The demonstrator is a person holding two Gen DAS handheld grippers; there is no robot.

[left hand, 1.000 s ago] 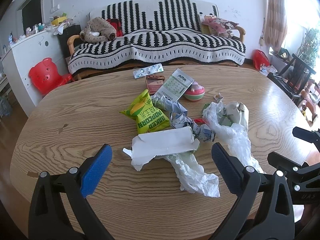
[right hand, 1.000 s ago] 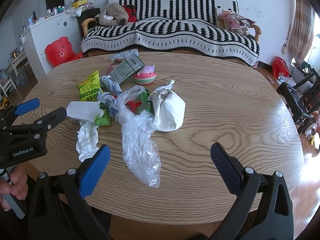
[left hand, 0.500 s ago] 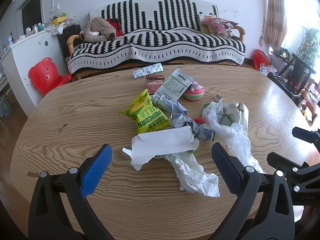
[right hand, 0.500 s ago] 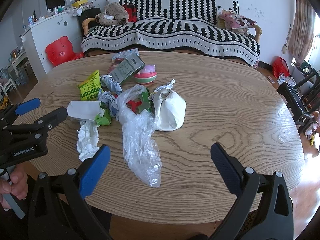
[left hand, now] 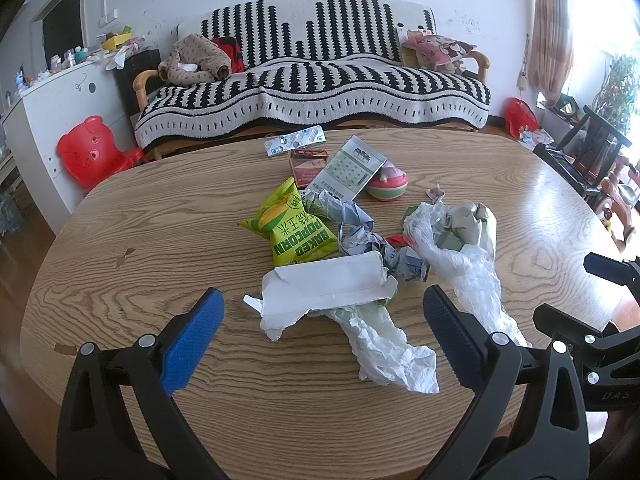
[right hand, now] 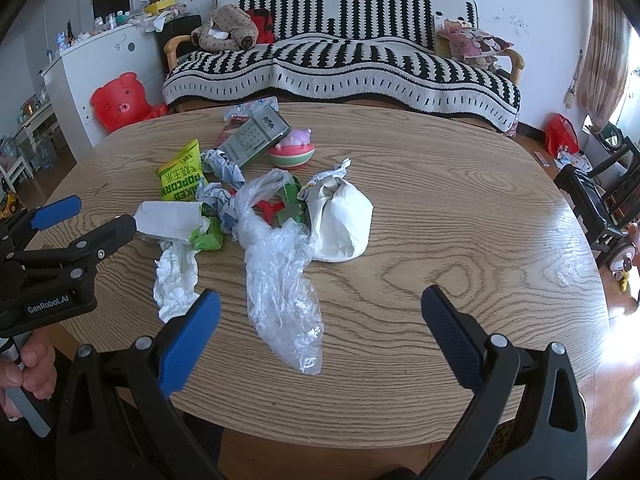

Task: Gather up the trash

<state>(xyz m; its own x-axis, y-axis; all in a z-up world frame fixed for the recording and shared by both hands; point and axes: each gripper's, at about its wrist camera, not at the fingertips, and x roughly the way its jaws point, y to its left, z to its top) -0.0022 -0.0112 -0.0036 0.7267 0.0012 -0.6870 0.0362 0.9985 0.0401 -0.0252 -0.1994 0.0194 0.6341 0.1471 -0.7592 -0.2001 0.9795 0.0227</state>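
A heap of trash lies mid-table: a torn white carton (left hand: 324,286), a crumpled white tissue (left hand: 384,344), a green popcorn bag (left hand: 292,226), crumpled paper (left hand: 360,236), a clear plastic bag (right hand: 280,268) and a white paper bag (right hand: 340,216). My left gripper (left hand: 320,320) is open and empty, just short of the carton and tissue. My right gripper (right hand: 320,320) is open and empty, its jaws either side of the plastic bag's near end, above the table.
At the far side of the oval wooden table (left hand: 140,240) lie a blister pack (left hand: 294,141), a small red box (left hand: 306,164), a grey calendar card (left hand: 348,168) and a pink toy (left hand: 387,184). A striped sofa (left hand: 312,92) stands behind; a red stool (left hand: 90,152) is at left.
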